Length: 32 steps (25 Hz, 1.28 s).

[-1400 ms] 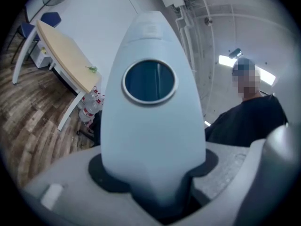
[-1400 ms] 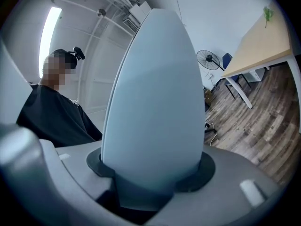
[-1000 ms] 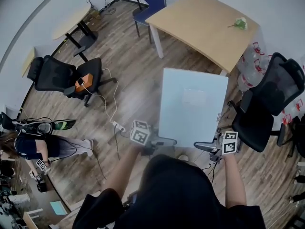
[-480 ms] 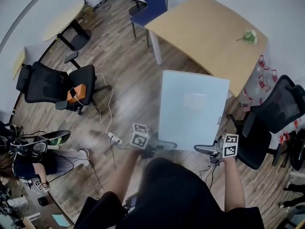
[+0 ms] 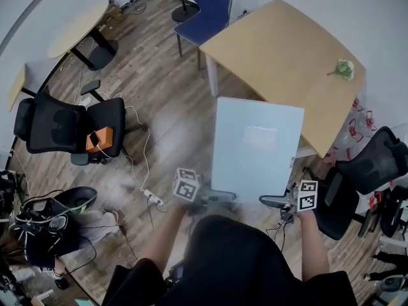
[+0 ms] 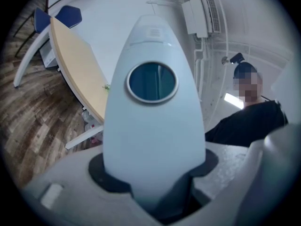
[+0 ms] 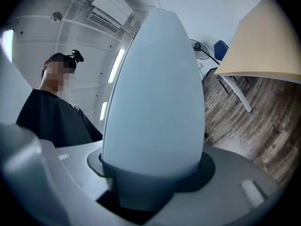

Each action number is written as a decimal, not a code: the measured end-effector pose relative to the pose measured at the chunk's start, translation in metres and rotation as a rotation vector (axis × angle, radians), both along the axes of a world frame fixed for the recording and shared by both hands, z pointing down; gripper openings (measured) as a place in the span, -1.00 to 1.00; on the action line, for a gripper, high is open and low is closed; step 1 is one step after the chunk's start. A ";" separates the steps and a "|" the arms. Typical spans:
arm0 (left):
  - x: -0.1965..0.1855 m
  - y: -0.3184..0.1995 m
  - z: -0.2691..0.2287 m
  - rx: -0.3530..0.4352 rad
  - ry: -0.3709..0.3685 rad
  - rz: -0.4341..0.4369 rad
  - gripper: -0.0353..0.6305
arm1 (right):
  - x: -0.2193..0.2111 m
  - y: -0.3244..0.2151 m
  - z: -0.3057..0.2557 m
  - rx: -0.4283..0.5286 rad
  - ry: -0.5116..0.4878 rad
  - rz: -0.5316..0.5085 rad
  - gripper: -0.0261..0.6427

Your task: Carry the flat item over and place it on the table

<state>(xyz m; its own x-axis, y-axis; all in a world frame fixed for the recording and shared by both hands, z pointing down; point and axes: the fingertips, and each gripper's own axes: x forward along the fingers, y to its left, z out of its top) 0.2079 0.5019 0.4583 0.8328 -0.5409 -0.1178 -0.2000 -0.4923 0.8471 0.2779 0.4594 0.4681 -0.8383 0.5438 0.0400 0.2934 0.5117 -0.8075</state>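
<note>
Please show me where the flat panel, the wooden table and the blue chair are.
flat panel (image 5: pixel 257 148), head view, middle of its upper face
wooden table (image 5: pixel 280 50), head view, bare part of its top
blue chair (image 5: pixel 205 11), head view, its blue cushion

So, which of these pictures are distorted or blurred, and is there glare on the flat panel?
Head view: fisheye bends the room's edges, the picture is sharp, and the flat panel shows a pale patch, perhaps glare. Left gripper view: the panel swells into a bullet shape, corners are dark. Right gripper view: same swelling; the wooden table looks curved.
</note>
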 end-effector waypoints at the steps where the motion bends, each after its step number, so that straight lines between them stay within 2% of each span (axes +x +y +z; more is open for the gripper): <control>1: -0.014 -0.004 0.000 -0.002 0.006 0.001 0.03 | -0.013 -0.004 0.000 -0.004 0.008 0.001 -0.02; 5: -0.058 -0.014 -0.001 -0.013 0.036 -0.005 0.03 | -0.058 -0.014 -0.004 -0.017 0.039 -0.002 -0.03; 9: -0.090 -0.016 -0.012 0.018 0.001 -0.010 0.03 | -0.090 -0.016 -0.014 0.006 0.002 -0.006 -0.03; 14: -0.118 -0.021 -0.021 0.029 -0.021 -0.022 0.04 | -0.118 -0.022 -0.022 0.018 -0.030 -0.009 -0.03; 19: -0.122 -0.031 -0.018 0.032 -0.026 -0.032 0.05 | -0.122 -0.031 -0.018 0.022 -0.031 -0.018 -0.03; 26: -0.135 -0.089 -0.015 0.019 -0.061 -0.046 0.06 | -0.136 -0.091 -0.011 0.005 -0.066 -0.025 -0.03; 32: -0.180 -0.174 -0.014 0.008 -0.083 -0.051 0.06 | -0.179 -0.173 -0.006 -0.018 -0.093 -0.006 -0.03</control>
